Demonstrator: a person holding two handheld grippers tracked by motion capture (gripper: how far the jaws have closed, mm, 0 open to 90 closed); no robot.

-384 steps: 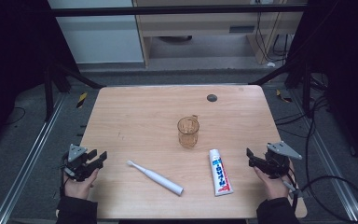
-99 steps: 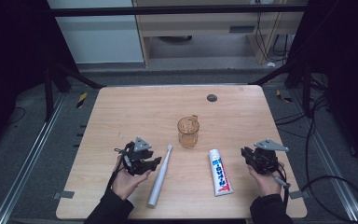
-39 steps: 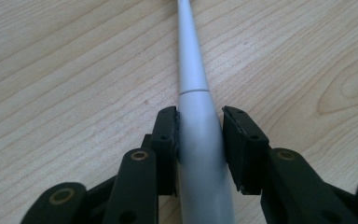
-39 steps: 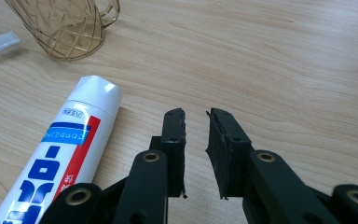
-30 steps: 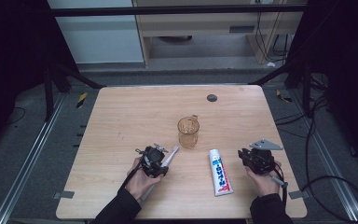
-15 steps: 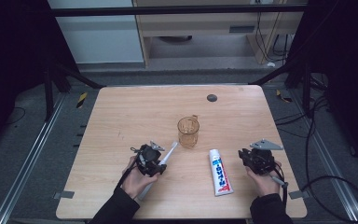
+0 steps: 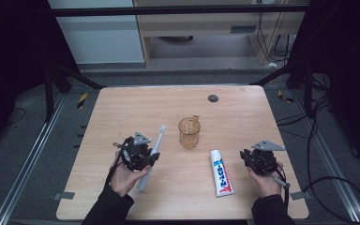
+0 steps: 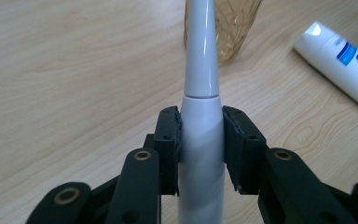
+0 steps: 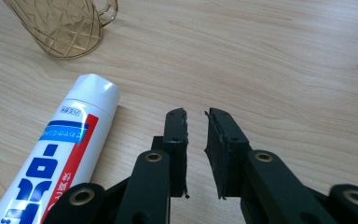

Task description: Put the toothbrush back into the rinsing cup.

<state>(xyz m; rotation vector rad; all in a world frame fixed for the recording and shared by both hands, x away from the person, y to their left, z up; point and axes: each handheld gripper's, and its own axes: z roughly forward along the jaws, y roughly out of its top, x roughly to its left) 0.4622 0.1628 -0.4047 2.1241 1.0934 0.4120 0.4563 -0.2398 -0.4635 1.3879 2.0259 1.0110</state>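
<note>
**Toothbrush clamped and raised near the cup**

The toothbrush (image 7: 153, 150) is clamped in the left gripper (image 7: 139, 155), the pads pressed on either side of its thick white handle (image 8: 200, 140). It is held at a slant above the desk (image 7: 122, 108), left of centre and toward the near edge, with the head aimed at the cup (image 7: 189, 132). The cup stands upright near the middle of the desk. The toothpaste (image 7: 221, 172) lies flat toward the near right. Just beside it rests the right gripper (image 7: 258, 160); its jaws stand slightly apart with nothing between them, as the right gripper view shows.

The step in hand is judged to be bringing the brush to the cup. Several faults can be foreseen. The handle is smooth and tapered, so it could slide or pivot between the pads if the grip is loosened. The cup looks light, and it could be tipped or pushed if its rim is struck by the head at a shallow angle. The brush could also be dropped short of the opening.
</note>
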